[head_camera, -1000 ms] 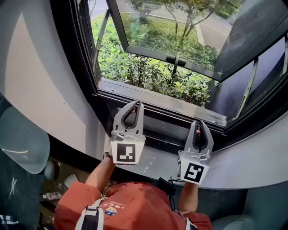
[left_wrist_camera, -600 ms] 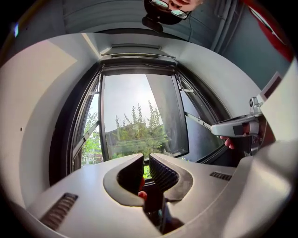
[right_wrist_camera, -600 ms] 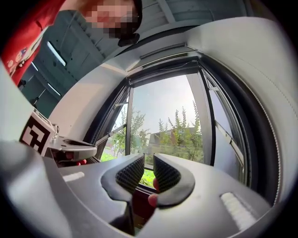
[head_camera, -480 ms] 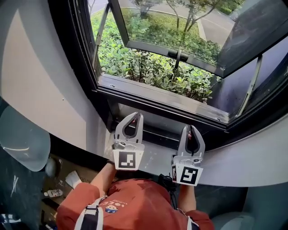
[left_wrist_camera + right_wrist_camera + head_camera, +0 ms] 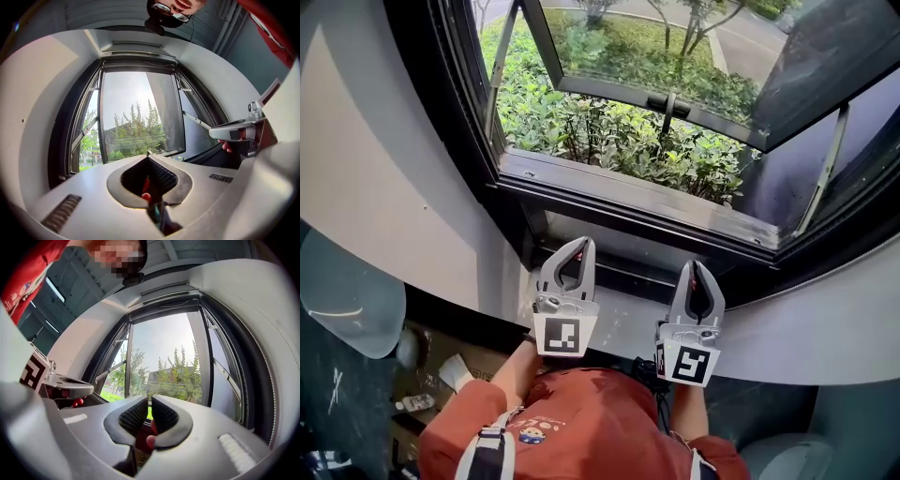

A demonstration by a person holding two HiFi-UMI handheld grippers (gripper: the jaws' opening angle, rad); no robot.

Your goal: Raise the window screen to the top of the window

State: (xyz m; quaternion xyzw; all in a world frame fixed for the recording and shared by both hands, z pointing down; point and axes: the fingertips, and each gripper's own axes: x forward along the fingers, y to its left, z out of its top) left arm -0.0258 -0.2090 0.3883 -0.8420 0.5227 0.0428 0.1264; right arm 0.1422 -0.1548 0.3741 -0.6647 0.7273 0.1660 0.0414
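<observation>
As the left gripper jaws meet empty and the right gripper jaws, just closing, gape narrowly on nothing, lifting may miss the screen.

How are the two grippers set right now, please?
Left gripper: closed, nothing between its jaws.
Right gripper: jaws have just been closing; a narrow gap shows, with nothing between them.

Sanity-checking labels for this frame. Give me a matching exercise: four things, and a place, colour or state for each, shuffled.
1 left gripper
2 window sash
3 shrubs
4 shirt

A red-orange
B growing outdoors
C swung open outward
D jaws shut, empty

Pairs: 1-D, 2-C, 3-B, 4-A. The left gripper's jaws have just closed, with nothing between them.
</observation>
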